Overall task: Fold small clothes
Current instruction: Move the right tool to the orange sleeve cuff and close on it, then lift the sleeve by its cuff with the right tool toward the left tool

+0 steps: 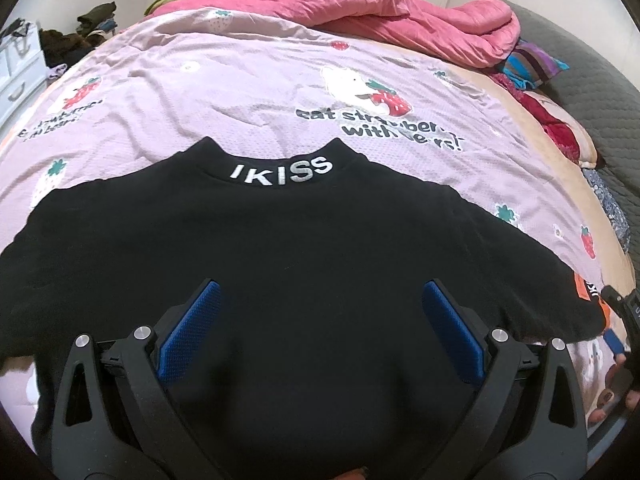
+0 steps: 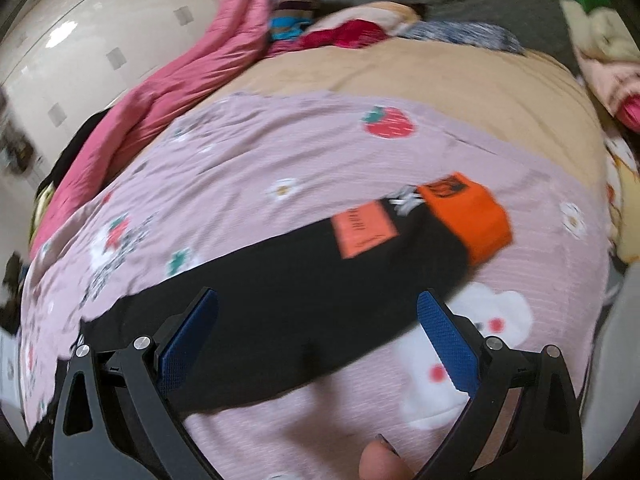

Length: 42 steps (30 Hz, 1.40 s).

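A small black sweatshirt (image 1: 304,248) lies flat on the bed, its collar lettered "IKISS" (image 1: 282,170) pointing away from me. My left gripper (image 1: 320,292) hovers open over the middle of its body, blue pads (image 1: 192,328) wide apart with only fabric beneath. The right sleeve (image 2: 320,280) stretches out across the sheet and ends in an orange cuff (image 2: 468,216) with an orange patch (image 2: 362,230) beside it. My right gripper (image 2: 318,300) stands open above that sleeve, holding nothing. The right wrist view is blurred by motion.
The pink strawberry-print sheet (image 1: 240,88) covers the bed. A rolled pink quilt (image 1: 400,20) lies along the far side, with striped and red fabrics (image 1: 532,68) at the right. Drawers (image 1: 16,80) and piled clothes stand at the left. A fingertip (image 2: 380,464) shows at the bottom edge.
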Each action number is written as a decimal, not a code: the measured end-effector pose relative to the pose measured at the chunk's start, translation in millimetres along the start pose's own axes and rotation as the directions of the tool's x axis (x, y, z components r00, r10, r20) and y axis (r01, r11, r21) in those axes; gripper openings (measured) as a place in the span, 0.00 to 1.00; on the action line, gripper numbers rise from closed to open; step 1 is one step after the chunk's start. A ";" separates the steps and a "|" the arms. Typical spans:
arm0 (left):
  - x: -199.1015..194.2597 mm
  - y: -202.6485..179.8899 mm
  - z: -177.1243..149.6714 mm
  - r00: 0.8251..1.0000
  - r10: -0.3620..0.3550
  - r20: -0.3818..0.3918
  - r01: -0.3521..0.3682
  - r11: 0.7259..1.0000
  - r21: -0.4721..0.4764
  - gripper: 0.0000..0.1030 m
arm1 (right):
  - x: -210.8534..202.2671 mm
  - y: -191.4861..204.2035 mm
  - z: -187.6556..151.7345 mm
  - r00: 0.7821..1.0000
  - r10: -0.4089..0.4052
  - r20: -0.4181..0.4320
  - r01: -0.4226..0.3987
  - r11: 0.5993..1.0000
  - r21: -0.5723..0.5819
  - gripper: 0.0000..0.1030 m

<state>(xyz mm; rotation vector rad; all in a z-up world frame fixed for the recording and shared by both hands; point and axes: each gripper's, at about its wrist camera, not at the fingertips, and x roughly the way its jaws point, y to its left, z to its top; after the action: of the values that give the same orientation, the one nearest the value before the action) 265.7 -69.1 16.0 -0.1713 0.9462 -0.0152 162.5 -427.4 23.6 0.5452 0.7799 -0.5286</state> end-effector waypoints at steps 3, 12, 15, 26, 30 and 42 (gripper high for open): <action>7.4 -5.2 2.1 1.000 0.012 -0.011 -0.012 1.000 0.022 0.92 | 9.4 -17.5 3.6 0.999 -0.031 -0.013 0.031 0.998 0.048 0.96; 23.3 -2.9 8.0 0.999 0.022 -0.029 -0.021 1.000 0.009 0.92 | 39.3 -47.5 16.3 0.999 -0.016 -0.050 0.023 0.987 0.160 0.96; 26.4 0.2 8.5 0.999 0.022 -0.036 -0.022 1.000 0.002 0.92 | 51.1 -51.8 26.6 0.998 -0.010 -0.054 0.021 0.979 0.204 0.96; 16.1 22.3 7.4 0.999 0.025 -0.026 -0.026 0.999 -0.032 0.92 | 44.9 -55.3 34.4 0.994 0.083 0.070 -0.099 0.957 0.272 0.22; 4.8 32.7 6.5 1.000 0.011 -0.010 -0.012 0.998 -0.059 0.92 | 27.1 -29.9 36.7 0.975 0.168 0.148 -0.193 0.967 0.169 0.21; -27.2 58.8 7.6 0.999 0.003 0.040 0.002 0.993 -0.114 0.92 | -13.9 5.6 33.8 0.904 0.373 0.210 -0.384 0.923 0.015 0.20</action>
<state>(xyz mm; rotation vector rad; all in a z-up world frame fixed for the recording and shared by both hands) 252.2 -7.7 33.3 -0.2765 0.9071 0.0430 174.8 -441.2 55.6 0.6654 0.4469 -0.2393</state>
